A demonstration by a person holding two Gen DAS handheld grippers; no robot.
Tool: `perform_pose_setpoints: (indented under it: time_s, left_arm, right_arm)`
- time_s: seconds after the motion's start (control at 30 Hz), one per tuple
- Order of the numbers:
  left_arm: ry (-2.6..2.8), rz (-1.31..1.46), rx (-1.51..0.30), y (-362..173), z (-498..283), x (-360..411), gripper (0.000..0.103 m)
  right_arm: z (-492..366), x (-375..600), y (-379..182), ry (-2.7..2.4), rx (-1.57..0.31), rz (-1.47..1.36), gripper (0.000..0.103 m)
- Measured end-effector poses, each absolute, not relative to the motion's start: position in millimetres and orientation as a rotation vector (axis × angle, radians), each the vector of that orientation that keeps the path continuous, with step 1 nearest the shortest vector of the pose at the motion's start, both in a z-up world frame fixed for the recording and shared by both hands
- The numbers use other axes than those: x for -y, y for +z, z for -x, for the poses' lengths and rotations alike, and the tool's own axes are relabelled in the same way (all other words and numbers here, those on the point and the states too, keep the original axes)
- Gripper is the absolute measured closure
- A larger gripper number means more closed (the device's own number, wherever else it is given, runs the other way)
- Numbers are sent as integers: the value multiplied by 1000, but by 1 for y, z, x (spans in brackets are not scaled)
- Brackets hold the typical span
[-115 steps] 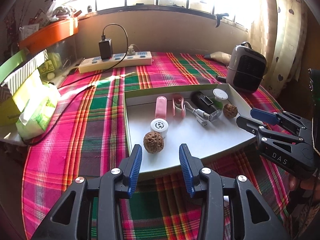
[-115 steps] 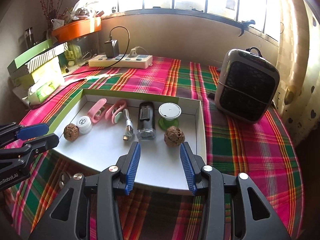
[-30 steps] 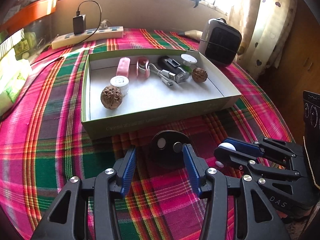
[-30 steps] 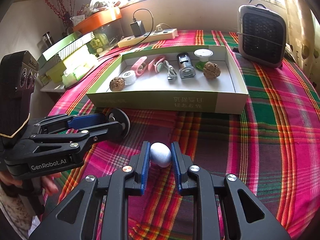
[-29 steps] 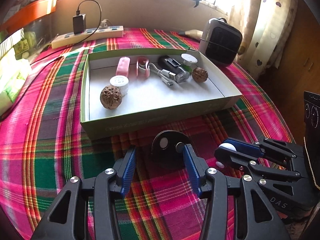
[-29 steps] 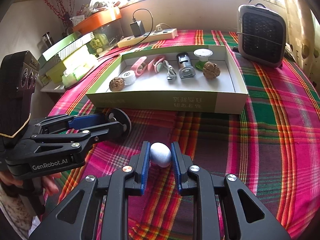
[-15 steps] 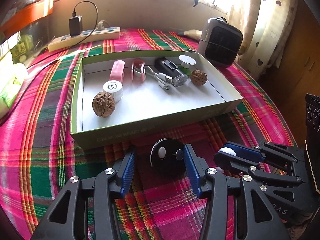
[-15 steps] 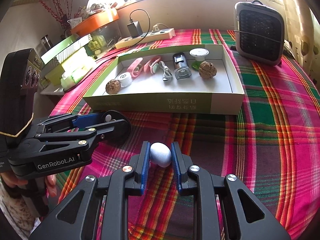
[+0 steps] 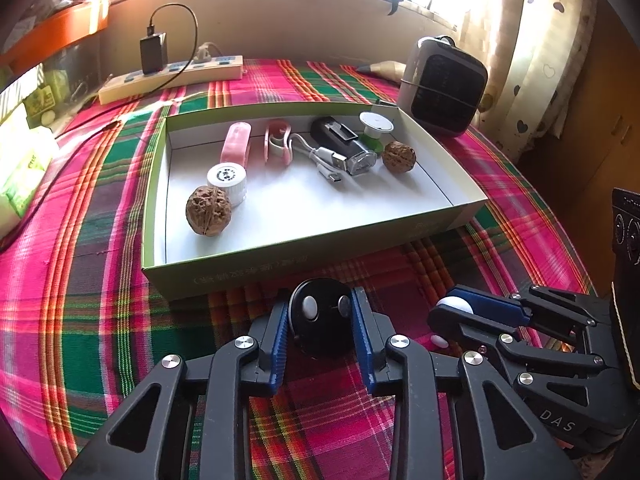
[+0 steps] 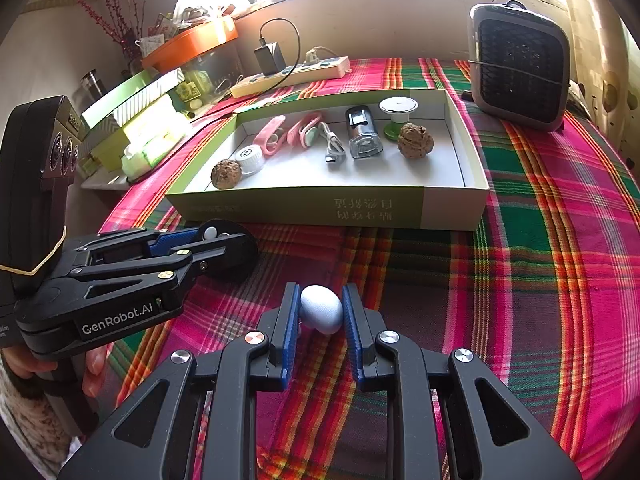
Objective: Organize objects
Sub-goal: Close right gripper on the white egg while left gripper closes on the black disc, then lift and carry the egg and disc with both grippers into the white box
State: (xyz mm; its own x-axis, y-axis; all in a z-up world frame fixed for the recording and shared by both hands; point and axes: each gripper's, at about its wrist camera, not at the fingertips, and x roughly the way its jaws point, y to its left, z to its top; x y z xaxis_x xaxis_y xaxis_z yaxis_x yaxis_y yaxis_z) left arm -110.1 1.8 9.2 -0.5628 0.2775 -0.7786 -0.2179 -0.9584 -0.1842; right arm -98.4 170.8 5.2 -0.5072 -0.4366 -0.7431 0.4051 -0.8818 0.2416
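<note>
the left gripper (image 9: 320, 322) has just been closing, and its blue ribbed pads now sit against the sides of a black disc (image 9: 320, 320) that lies on the plaid cloth (image 9: 80, 320) just in front of the box (image 9: 248, 274). the right gripper (image 10: 320, 312) is clamped on a pale egg (image 10: 322, 310), also in front of the box and not yet inside it.

what could go wrong: the disc is flat, hard-looking and round, so the pads meet it only along a curved rim; a lift could let it swivel or squirt out, and the cloth below is wrinkled enough to send it rolling. the egg is smooth and tapered (held near its wider middle, it seems, though the fisheye makes that hard to judge), so it may slip forward if the squeeze eases. the two grippers stand near each other, and both loads must clear the box's front wall; a low carry would knock the thin cardboard and shift the walnut (image 9: 208, 210), the white cap (image 9: 228, 176) and the cable (image 9: 324, 158) inside.

the disc carries two small pale round studs on its glossy face. the walnuts are rough and ridged.
</note>
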Motion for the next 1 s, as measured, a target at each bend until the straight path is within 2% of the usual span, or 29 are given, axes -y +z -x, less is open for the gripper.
perform_pose_setpoints:
  time_s: [1.0]
  left_arm:
    - [2562, 1280, 76, 11, 107, -4, 76]
  right_arm:
    - [98, -170, 6, -2381, 34, -1179, 80]
